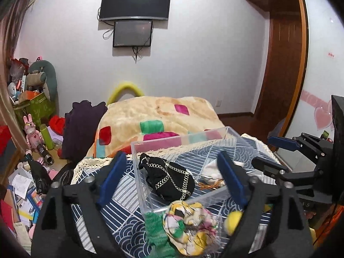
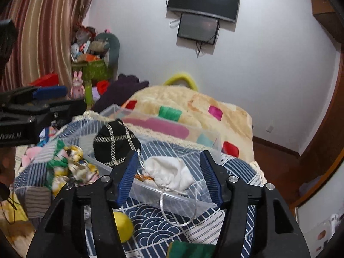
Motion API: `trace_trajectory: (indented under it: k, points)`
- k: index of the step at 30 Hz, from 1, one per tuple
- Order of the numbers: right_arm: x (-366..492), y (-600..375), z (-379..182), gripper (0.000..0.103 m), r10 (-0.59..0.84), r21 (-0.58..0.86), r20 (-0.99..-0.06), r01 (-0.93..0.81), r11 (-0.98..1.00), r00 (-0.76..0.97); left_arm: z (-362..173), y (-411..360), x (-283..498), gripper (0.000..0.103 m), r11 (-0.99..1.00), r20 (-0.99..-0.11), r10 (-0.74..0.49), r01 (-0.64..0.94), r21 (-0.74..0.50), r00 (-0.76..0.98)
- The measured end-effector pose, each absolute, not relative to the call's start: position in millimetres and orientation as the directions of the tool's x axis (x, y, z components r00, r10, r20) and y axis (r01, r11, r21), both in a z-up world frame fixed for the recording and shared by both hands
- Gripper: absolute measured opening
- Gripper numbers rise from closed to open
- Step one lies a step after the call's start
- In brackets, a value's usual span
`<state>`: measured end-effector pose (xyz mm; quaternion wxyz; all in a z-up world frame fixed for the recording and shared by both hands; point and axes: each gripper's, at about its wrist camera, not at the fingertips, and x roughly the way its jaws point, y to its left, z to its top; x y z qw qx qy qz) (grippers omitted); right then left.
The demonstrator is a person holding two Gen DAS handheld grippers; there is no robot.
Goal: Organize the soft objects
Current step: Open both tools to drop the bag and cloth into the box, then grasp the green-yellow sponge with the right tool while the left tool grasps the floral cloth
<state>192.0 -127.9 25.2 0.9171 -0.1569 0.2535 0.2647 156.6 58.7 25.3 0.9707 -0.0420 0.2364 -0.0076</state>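
Patterned quilt [image 1: 120,206], clear plastic bin [image 1: 182,138].

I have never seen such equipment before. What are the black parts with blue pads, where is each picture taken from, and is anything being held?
They are two hand-held grabbing tools, one in each of a person's hands. Each carries a camera looking along its fingers, so one picture comes from the left tool and the other from the right tool. Both stand open and hold nothing. On a bed with a blue patterned cloth sits a clear plastic box. Inside lie a black pouch with chains and a white pouch. Beside the box are a crumpled flowery cloth and a yellow ball.
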Motion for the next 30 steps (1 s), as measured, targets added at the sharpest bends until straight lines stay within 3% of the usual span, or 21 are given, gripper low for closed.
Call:
trace_trajectory:
  k: [7, 10, 26, 28, 30]
  points:
    - [171.3, -142.8, 35.4, 0.068, 0.434, -0.121, -0.488, -0.551, 0.825, 0.757, 24.4, 55.5, 126.1, 0.1, 0.996, -0.416, -0.021, -0.017, -0.088, 0.909]
    - [166.6, -150.7, 33.3, 0.069, 0.437, -0.102, -0.48, -0.543, 0.834, 0.761, 15.4, 55.0, 119.9, 0.1, 0.995, -0.428, -0.018, -0.025, -0.096, 0.904]
    - [157.9, -186.8, -26.3, 0.069, 0.385, -0.02, -0.57, -0.48, 0.877, 0.726, -48.3, 35.1, 104.0, 0.1, 0.98, -0.52, -0.092, -0.015, -0.197, 0.849]
    - [156.5, -189.3, -33.0, 0.069, 0.379, -0.015, -0.579, -0.474, 0.88, 0.722, -49.6, 34.0, 101.3, 0.099, 0.978, -0.513, -0.09, -0.021, -0.206, 0.854]
    - [157.1, -191.1, -37.0, 0.069, 0.38, -0.005, -0.588, -0.472, 0.881, 0.714, -51.2, 33.0, 99.4, 0.089, 0.977, -0.512, -0.095, -0.019, -0.212, 0.854]
